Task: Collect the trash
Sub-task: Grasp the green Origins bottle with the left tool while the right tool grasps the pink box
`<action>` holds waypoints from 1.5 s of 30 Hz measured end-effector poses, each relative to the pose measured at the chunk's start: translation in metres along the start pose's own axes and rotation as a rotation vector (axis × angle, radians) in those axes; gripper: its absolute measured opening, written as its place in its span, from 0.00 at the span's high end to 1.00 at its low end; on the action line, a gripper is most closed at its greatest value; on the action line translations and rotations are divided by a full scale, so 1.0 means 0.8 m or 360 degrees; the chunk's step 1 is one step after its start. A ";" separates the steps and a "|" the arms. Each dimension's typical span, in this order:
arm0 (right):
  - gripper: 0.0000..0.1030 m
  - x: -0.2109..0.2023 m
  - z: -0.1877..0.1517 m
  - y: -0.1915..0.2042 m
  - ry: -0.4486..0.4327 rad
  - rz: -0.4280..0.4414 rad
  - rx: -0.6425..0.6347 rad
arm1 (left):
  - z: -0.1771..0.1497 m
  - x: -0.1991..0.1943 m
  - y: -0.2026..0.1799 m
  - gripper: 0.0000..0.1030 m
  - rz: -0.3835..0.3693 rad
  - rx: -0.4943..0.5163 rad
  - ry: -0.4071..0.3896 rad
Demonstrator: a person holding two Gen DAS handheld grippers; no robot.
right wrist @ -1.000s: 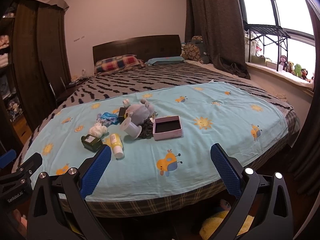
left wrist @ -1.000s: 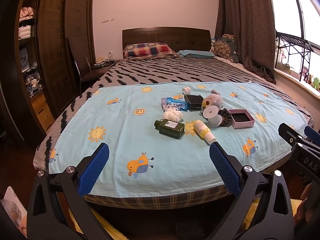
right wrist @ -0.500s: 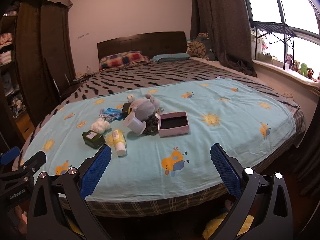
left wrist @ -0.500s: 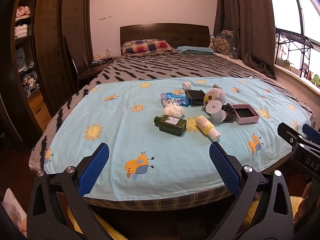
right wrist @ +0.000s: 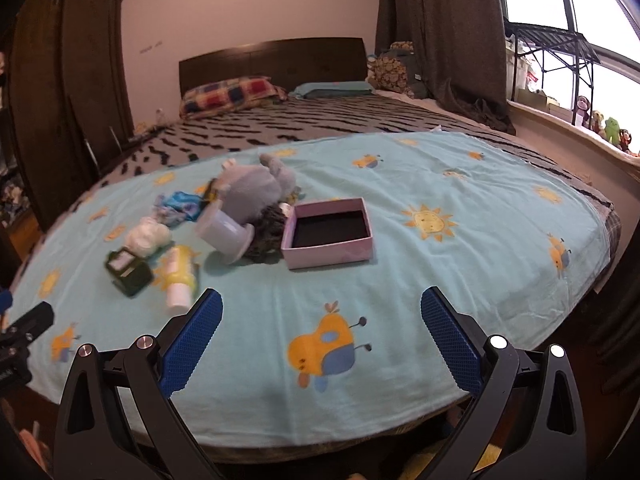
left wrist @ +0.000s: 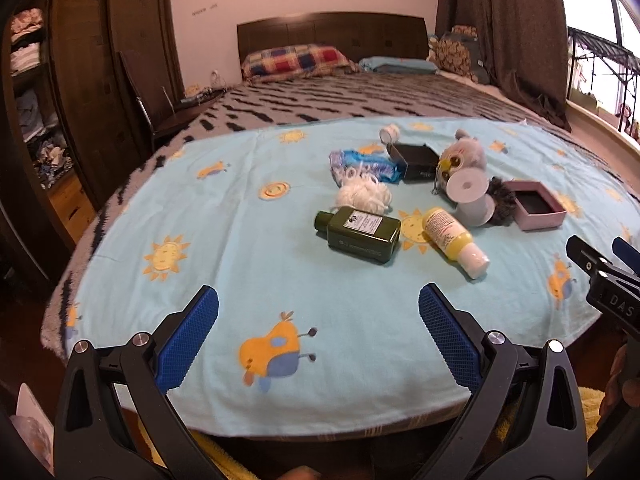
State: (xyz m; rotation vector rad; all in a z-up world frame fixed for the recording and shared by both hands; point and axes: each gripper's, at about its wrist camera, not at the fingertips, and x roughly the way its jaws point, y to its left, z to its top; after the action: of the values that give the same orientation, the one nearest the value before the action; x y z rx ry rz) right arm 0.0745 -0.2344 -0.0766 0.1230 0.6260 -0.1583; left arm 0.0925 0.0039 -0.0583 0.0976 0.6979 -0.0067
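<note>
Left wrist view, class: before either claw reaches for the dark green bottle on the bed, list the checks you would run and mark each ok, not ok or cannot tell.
1. Left claw open and empty: ok.
2. Right claw open and empty: ok.
3. Dark green bottle lying flat, nothing on top: ok.
4. Bottle apart from the yellow tube: ok, a gap shows.
5. Bottle apart from the white yarn ball: cannot tell, they sit close.
6. Bin for the trash in sight: not ok, none visible.

I see a soft matt cotton sheet [left wrist: 248,264] under a glossy dark-green bottle [left wrist: 362,234] and a smooth yellow plastic tube [left wrist: 452,236]. My tongs' pads [left wrist: 188,340] look like rough, dimpled blue rubber; the headboard [left wrist: 332,30] is dark wood.
</note>
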 end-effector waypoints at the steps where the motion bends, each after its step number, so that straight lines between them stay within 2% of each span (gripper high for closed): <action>1: 0.03 0.009 -0.001 -0.002 0.0015 0.0017 0.0011 | -0.001 0.010 -0.003 0.08 -0.0012 0.0014 0.0017; 4: 0.03 0.036 0.001 -0.008 0.0068 0.0051 0.0032 | -0.002 0.044 -0.008 0.08 -0.0072 0.0052 0.0093; 10: 0.04 0.075 0.009 -0.004 0.0111 0.0004 -0.0014 | 0.001 0.092 -0.014 0.08 -0.0140 0.0020 0.0197; 14: 0.04 0.089 0.015 -0.008 0.0107 -0.0050 -0.0024 | 0.010 0.112 -0.019 0.08 -0.0184 -0.0017 0.0224; 18: 0.07 0.099 0.020 -0.014 0.0097 -0.0039 -0.0028 | 0.023 0.127 -0.028 0.10 -0.0224 -0.0031 0.0221; 24: 0.09 0.115 0.029 -0.014 0.0087 -0.0031 -0.0047 | 0.042 0.156 -0.034 0.17 -0.0227 -0.0073 0.0243; 29: 0.06 0.127 0.038 -0.014 0.0098 -0.0035 -0.0059 | 0.057 0.173 -0.038 0.18 -0.0223 -0.0094 0.0248; 31: 0.06 0.130 0.041 -0.015 0.0101 -0.0030 -0.0048 | 0.060 0.179 -0.040 0.22 -0.0202 -0.0087 0.0251; 35: 0.03 0.132 0.046 -0.013 0.0116 -0.0008 -0.0028 | 0.064 0.185 -0.042 0.22 -0.0183 -0.0099 0.0258; 42: 0.03 0.147 0.060 -0.010 0.0157 -0.0077 -0.0011 | 0.070 0.192 -0.045 0.22 -0.0181 -0.0098 0.0260; 45: 0.10 0.150 0.060 -0.009 0.0161 -0.0107 -0.0002 | 0.069 0.192 -0.044 0.26 -0.0171 -0.0094 0.0255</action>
State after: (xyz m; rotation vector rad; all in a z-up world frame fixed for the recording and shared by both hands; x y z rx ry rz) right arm 0.1962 -0.2623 -0.1094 0.1091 0.7312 -0.2173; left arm 0.2442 -0.0320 -0.1178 0.0035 0.8620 -0.0819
